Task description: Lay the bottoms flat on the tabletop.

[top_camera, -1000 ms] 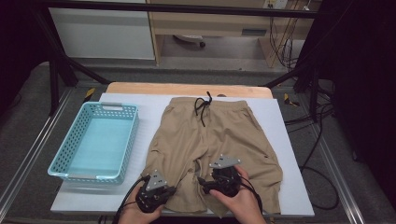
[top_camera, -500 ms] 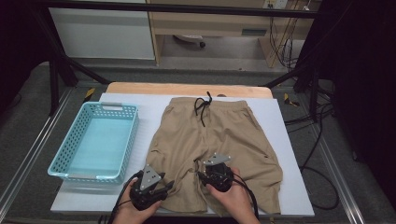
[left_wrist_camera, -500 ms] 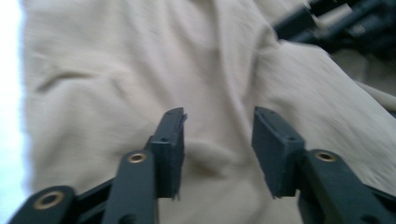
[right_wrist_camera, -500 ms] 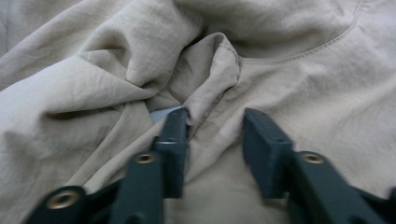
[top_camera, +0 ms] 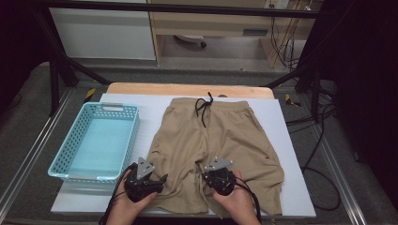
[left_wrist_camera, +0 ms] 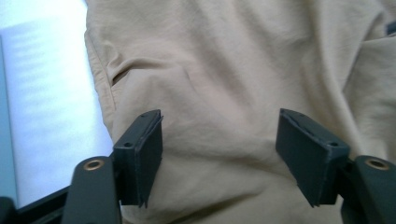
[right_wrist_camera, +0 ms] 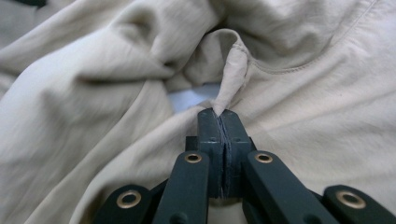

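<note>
So the tan fabric shorts (top_camera: 213, 150) with the black drawstring (top_camera: 204, 107) are spread flat on the white surface (top_camera: 291, 140), waistband at the far end and leg hems right under both grippers. The right gripper (right_wrist_camera: 223, 122) has just been closing and is now clenched tight on a little pinch of the hem fabric; in the right gripper view a fold of the tan cloth sticks up from between its pressed-together pads, with a sliver of the white surface peeking through just beyond the tips. From the high view that gripper (top_camera: 217, 172) sits near the inner edge of the shorts' right leg, close to the crotch seam.

The left gripper (top_camera: 149, 173) has just been opening and is released now. In the left gripper view its jaws (left_wrist_camera: 219, 154) stand wide apart over the left leg of the shorts, with cloth lying beneath the gap but nothing pressed between the pads. The side seam and a pocket slit of the shorts run just ahead and to the left of that gripper.

Off to the left of the left gripper there's a light blue plastic basket (top_camera: 75, 145) with perforated walls, sitting beside the shorts and not touching them.
</note>
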A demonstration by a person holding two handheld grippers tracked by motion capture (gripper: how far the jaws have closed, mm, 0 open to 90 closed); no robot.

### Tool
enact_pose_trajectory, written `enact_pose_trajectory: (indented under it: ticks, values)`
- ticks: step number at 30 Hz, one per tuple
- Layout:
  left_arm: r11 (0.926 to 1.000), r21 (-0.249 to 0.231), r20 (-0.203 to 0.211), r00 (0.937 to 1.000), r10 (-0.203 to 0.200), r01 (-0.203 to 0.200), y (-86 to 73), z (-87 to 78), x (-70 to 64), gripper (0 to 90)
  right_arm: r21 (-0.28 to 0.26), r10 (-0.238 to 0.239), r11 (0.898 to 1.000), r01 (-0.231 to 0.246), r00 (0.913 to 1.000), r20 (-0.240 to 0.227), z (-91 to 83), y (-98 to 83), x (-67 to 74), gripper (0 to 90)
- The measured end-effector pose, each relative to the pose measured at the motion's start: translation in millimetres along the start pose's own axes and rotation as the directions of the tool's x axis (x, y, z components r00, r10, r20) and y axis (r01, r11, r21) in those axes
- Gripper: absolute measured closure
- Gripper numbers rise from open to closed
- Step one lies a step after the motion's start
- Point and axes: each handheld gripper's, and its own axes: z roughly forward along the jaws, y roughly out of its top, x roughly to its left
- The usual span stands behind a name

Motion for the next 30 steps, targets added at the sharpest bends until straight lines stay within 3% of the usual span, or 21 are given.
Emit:
enact_pose_trajectory:
  ticks: [8,11,13,18,23,30]
  values:
    - [0.9996,0.028,-0.012,0.9999,0.0,0.0,-1.6,8.0,2.6,28.0,-0.005,0.007,1.0,-0.007,0.9999,-0.013,-10.4,-6.6,2.2,87.1]
    - [0.999,0.043,-0.013,0.9999,0.007,-0.007,-2.5,10.4,2.4,27.8,-0.025,0.027,0.999,-0.028,0.9995,-0.014,-12.7,-3.9,-1.5,65.5]
    - [0.9988,0.049,-0.015,0.9998,0.009,-0.008,-3.3,11.9,2.2,27.7,-0.039,0.039,0.998,-0.039,0.9992,0.005,-16.9,-2.3,-5.2,55.8]
    - [0.9978,0.066,-0.017,0.9998,0.009,-0.007,-5.9,17.9,0.4,28.7,-0.082,0.066,0.995,-0.062,0.9968,0.045,-32.5,-0.9,-21.8,40.5]
    - [0.9985,0.053,-0.001,0.9999,-0.012,0.012,-6.5,19.8,-0.3,32.6,-0.076,0.089,0.994,-0.082,0.9918,0.092,-45.1,-6.7,-45.4,32.7]
    - [0.9987,0.04,0.015,0.9994,-0.031,0.03,-7.4,18.8,1.4,50.8,-0.075,0.139,0.989,-0.129,0.9788,0.151,-57.7,-25.0,-76.3,29.7]
